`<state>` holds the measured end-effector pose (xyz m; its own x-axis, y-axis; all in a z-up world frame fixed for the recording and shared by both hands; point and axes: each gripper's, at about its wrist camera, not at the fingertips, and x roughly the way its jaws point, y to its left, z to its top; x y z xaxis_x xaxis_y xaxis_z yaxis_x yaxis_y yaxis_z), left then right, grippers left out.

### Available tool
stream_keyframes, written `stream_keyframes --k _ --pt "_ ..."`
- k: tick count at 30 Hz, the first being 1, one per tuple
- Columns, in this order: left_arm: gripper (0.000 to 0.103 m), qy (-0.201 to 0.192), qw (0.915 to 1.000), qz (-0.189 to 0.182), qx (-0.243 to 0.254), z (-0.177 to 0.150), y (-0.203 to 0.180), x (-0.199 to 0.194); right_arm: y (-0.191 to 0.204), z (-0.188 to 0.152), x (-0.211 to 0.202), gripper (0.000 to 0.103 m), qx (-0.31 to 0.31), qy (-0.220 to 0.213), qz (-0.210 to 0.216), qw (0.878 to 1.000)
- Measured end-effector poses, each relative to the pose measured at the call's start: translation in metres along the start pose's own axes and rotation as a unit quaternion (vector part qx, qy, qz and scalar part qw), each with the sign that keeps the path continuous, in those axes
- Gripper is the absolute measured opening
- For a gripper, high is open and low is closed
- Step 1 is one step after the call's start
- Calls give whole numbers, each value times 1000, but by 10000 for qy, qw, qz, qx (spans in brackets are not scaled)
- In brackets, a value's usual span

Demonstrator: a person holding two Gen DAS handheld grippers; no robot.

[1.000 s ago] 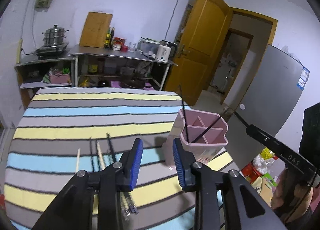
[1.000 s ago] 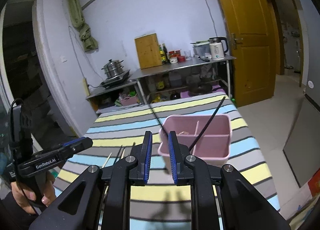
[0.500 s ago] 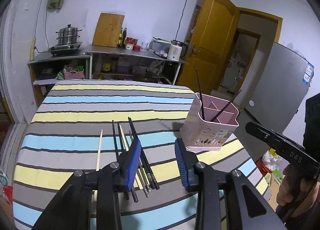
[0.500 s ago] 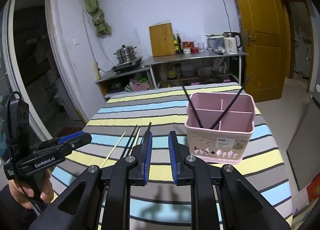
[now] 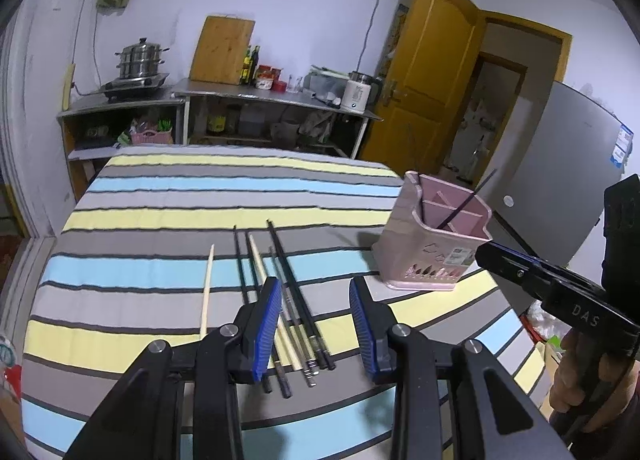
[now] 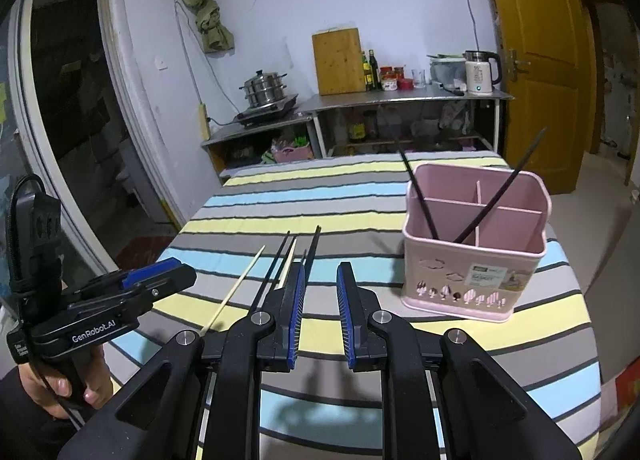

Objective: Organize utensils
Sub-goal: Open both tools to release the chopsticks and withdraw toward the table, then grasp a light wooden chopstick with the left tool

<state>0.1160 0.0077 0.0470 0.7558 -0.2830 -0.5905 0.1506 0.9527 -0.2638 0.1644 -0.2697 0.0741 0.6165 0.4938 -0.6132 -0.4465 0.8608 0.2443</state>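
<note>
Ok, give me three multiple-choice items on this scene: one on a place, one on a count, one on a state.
1. Where do the loose chopsticks lie?
A. on the striped cloth, beside the holder
B. inside the holder
C. on the steel shelf

2. How many black chopsticks stand in the pink holder?
A. none
B. two
C. five

3. How are the left gripper and the right gripper?
A. both open and empty
B. both clamped on chopsticks
C. one holds the holder

Key: 1 A, they lie flat on the cloth, apart from the holder. 2 B, two dark sticks lean out of its compartments. 3 A, there is a clear gap between each pair of blue pads, with nothing pinched.
</note>
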Motion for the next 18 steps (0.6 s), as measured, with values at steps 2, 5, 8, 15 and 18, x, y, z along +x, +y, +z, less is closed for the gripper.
stream_keyframes --k 2,5,8,15,18 --pt "35 73 9999 97 -47 -2 8 6 2 -2 8 17 6 83 25 10000" --pt "35 209 9993 273 -132 -8 22 16 4 -6 23 17 9 227 62 9997" --pt "35 385 9979 480 -195 -13 39 31 6 -10 38 17 15 379 111 9992" --pt "35 808 9931 822 -198 -23 72 74 13 -19 82 17 14 779 257 9966" --pt "35 956 9911 916 -154 -23 83 94 17 -20 95 17 -29 887 302 9956"
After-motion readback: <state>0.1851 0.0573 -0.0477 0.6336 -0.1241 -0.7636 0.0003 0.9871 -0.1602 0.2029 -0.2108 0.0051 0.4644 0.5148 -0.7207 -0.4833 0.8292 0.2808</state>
